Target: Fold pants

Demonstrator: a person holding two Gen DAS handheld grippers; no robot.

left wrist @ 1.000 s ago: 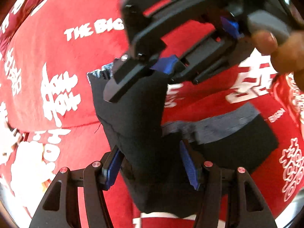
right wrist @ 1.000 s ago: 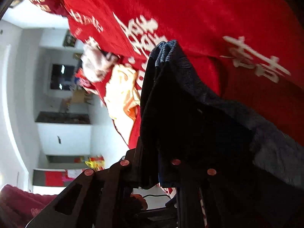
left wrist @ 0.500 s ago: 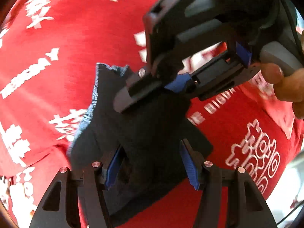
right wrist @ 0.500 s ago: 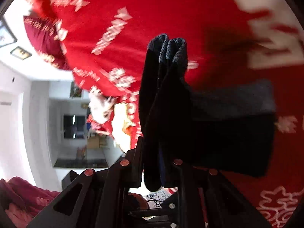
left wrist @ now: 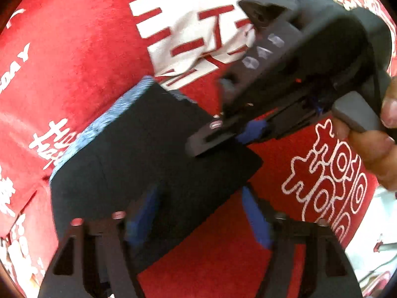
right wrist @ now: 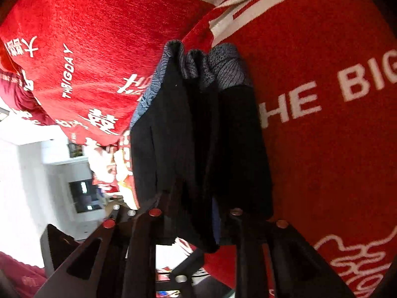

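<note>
Pants: dark, matte woven pants folded into a thick block with sharp corners; a blue-grey, finely lined inner fabric shows along the far edge and at the bunched top.
Where: lying on the red cloth, between both tools.
Cloth: plush red pile with a soft nap, printed with white blocky letters and looping outline characters, covering the surface.
Left gripper: black angular frame, blue pads; its jaws have just been opening and stand apart, the folded edge between them, pads clear of the fabric.
Right gripper: black, red rivets; jaws have just been opening, layered fabric between them; whether the pads press it, cannot tell.
Hand: grips the right tool's grey handle.
</note>
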